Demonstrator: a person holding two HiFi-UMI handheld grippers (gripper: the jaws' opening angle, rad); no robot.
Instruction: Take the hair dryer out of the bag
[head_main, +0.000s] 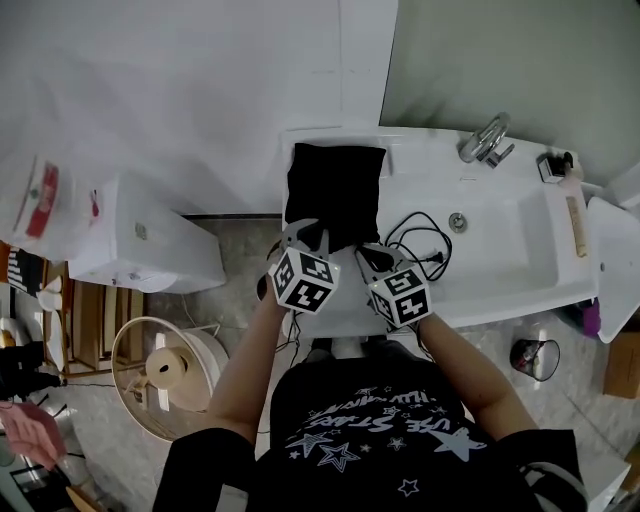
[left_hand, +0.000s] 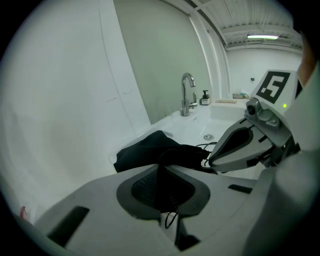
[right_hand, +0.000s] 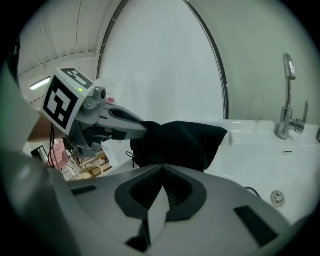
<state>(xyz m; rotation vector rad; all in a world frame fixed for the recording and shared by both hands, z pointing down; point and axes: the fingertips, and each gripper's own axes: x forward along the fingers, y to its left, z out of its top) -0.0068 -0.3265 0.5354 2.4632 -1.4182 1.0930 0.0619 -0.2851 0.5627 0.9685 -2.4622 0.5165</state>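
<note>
Head view: the black bag (head_main: 335, 190) lies on the sink (head_main: 510, 245) ledge, and a cord (head_main: 422, 240) coils at its 4 o'clock. Left gripper view: the left gripper (left_hand: 162, 172) is clamped on the bag's cloth. Right gripper view: the right gripper (right_hand: 161, 175) is closed and empty, with the bag at 12 o'clock. The hair dryer is unseen.

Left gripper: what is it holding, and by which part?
The black bag, pinched at its near edge, beside the drawstring.

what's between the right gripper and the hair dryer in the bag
The black bag itself: its cloth hides the dryer; only a cord shows, lying in the sink. The left gripper is shut on the bag's near edge; the right gripper is shut and empty beside it.
</note>
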